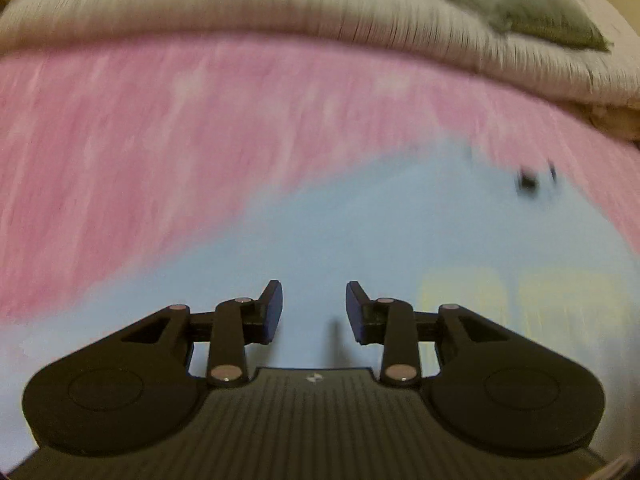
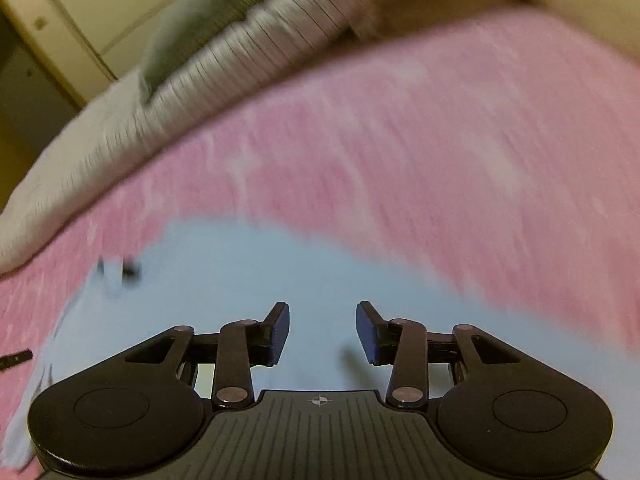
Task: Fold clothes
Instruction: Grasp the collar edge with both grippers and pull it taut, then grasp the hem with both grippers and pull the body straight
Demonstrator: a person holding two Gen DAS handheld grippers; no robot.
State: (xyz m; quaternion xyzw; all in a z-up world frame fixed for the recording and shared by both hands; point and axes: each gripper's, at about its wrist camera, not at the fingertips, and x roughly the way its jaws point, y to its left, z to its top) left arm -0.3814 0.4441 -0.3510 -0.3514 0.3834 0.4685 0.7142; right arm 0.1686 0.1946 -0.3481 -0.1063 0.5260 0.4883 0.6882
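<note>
Both my grippers, left gripper (image 1: 314, 312) and right gripper (image 2: 322, 332), hang with jaws parted and hold nothing over the light blue garment (image 1: 360, 240), which lies flat on the pink bedspread (image 1: 160, 128). I judge I'm between folds; next I need an edge, perhaps toward twelve o'clock.

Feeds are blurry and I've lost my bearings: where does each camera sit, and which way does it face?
Left wrist: sits on the left gripper, looking forward along its open fingers over the light blue garment on the pink bedcover.
Right wrist: sits on the right gripper, fingers open above the same garment.
Shared: garment, bedcover, the ribbed grey blanket and a grey-green pillow beyond.
</note>
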